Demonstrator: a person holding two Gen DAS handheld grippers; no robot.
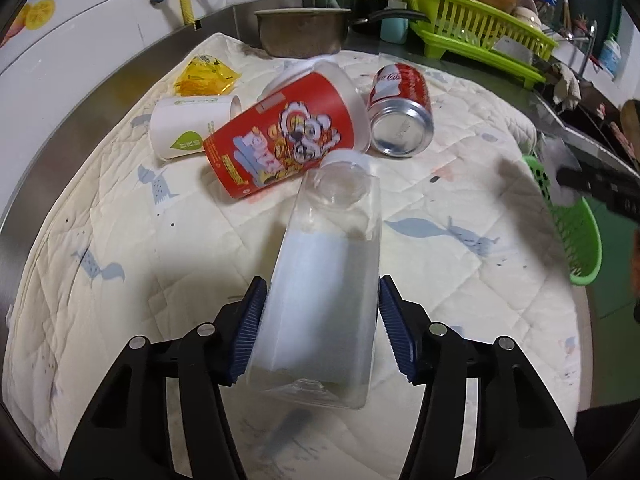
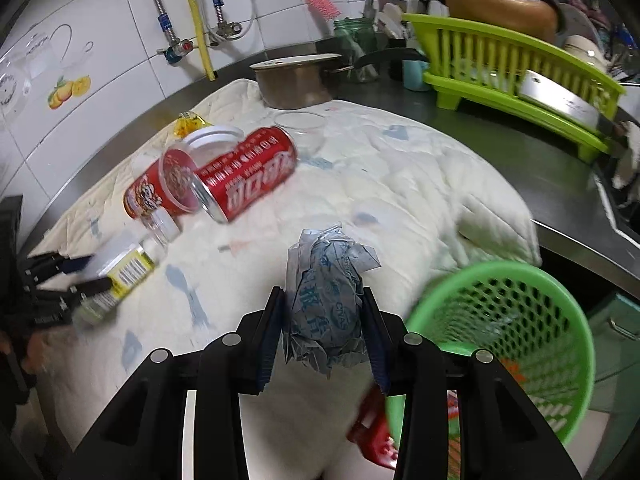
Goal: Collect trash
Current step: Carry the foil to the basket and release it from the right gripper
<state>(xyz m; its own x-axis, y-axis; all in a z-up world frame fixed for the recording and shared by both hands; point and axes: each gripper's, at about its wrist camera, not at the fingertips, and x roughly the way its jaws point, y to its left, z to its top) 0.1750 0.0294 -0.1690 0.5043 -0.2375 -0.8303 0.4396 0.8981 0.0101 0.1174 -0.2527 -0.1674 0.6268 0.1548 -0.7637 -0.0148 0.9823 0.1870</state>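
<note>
The left tongs [image 1: 322,328] grip a clear plastic bottle [image 1: 324,280]. Both blue pads [image 1: 250,332] press on its sides, near its flat bottom. The bottle's long way runs straight out from the tongs, and its white cap [image 1: 346,160] points away, toward the other trash. It has a white label round its middle.

The right tongs [image 2: 322,336] are closed on a crumpled ball of grey-blue plastic wrap [image 2: 326,304]. The ball sits between the pads, and its loose end sticks up and away.

A pale quilted cloth [image 1: 120,240] covers the desk [image 2: 500,152]. On the cloth lie a red paper cup [image 1: 280,136], a white paper cup [image 1: 188,128], a red soda can [image 1: 400,108] and a yellow wrapper [image 1: 204,76]. All three cups and cans lie on their sides. The red cup's open mouth touches the can. The can's long way points toward the back wall.

A green basket [image 2: 512,320] sits just beside the right tongs, at the edge of the cloth. A metal pot [image 2: 296,80] stands at the back.
</note>
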